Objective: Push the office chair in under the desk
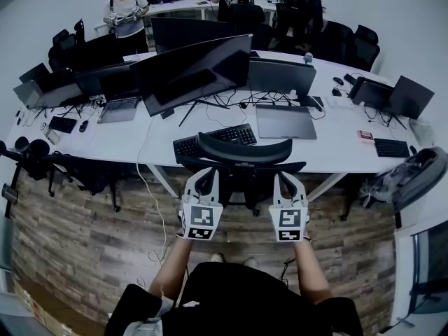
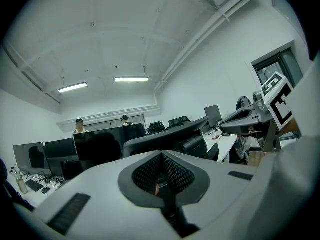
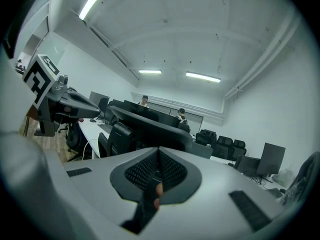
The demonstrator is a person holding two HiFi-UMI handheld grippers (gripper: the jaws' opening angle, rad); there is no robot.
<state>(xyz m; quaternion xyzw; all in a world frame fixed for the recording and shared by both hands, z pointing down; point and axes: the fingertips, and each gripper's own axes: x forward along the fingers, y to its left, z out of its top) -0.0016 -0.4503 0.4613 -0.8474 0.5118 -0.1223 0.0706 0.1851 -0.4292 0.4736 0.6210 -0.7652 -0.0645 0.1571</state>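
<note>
Shut tight, the left tool has its 2 jaws pressed together with nothing between them, and the right tool is closed and empty in the same way. Both point nearly level at the back of the office chair, 1 on each side of it, with their tips at the backrest; whether they touch it cannot be told. From the left gripper view the chair's curved headrest sits just beyond the closed tips of the left tool. The chair stands against the near edge of the white counter, in front of a black keyboard, its base over the wooden floor.
</note>
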